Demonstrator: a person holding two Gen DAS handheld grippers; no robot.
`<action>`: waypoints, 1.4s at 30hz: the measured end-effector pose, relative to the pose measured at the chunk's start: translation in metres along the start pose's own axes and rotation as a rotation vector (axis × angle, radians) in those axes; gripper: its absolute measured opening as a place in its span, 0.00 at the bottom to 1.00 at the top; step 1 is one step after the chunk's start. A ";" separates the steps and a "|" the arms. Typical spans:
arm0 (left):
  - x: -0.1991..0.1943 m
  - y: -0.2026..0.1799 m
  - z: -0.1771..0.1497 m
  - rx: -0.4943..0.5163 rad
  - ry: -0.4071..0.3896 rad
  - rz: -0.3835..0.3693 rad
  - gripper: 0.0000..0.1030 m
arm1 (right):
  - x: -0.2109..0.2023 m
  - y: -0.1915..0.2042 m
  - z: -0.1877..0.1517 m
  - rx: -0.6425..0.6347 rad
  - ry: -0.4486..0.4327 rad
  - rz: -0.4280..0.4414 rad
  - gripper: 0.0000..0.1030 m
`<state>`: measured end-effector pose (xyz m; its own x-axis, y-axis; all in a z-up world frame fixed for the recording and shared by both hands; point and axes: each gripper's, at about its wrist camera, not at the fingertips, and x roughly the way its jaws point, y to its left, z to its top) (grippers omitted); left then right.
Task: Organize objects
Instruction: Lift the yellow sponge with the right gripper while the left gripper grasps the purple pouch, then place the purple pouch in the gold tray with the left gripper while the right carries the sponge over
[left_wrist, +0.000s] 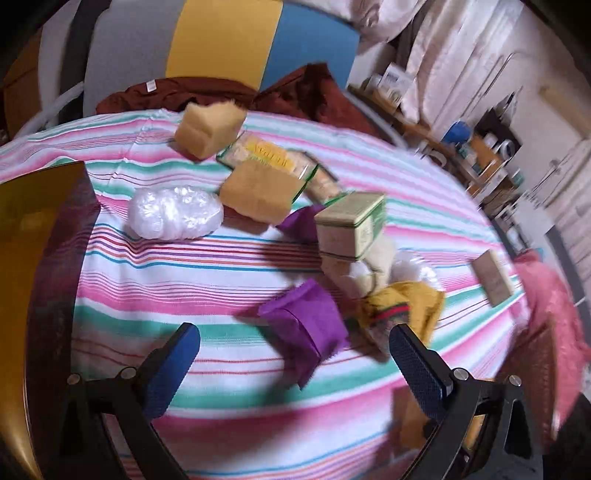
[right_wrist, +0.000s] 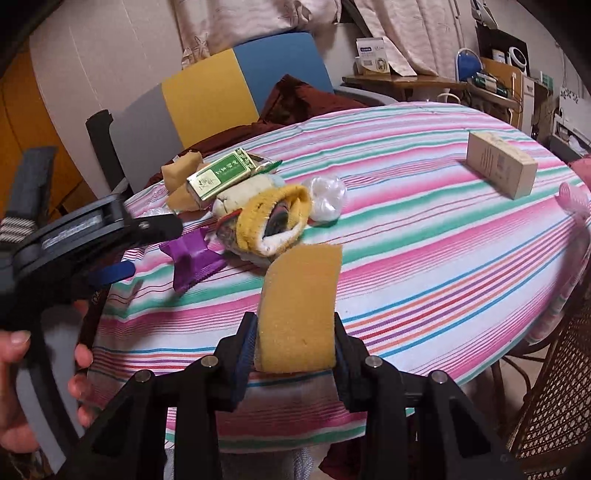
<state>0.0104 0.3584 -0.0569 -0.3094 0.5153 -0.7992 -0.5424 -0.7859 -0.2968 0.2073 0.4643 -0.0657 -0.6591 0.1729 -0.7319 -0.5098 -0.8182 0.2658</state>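
Two grippers over striped table (right_wrist: 424, 229). Right gripper (right_wrist: 295, 332) pinches a yellow sponge (right_wrist: 299, 310) upright above the near edge. Left gripper (left_wrist: 295, 354) has fingers spread wide, nothing held, hovering just before purple packet (left_wrist: 306, 325) beside sock (left_wrist: 402, 306) and tin (left_wrist: 351, 225).

The sponge (right_wrist: 299, 310) looks porous and matt. The tin (right_wrist: 221, 175) is glossy metal. Striped woven cloth (right_wrist: 424, 236) covers the table.
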 end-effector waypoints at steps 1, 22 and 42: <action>0.006 -0.002 0.002 0.007 0.022 0.015 1.00 | 0.000 -0.001 0.000 0.001 0.000 0.001 0.36; 0.010 0.022 -0.011 0.108 -0.024 0.014 0.40 | 0.005 0.002 -0.004 -0.001 0.011 0.014 0.36; -0.109 0.091 -0.036 0.009 -0.155 -0.126 0.40 | -0.004 0.017 -0.005 -0.040 -0.024 0.003 0.34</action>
<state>0.0228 0.2181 -0.0158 -0.3550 0.6563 -0.6657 -0.5910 -0.7093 -0.3841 0.2042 0.4473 -0.0614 -0.6740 0.1834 -0.7156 -0.4856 -0.8399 0.2422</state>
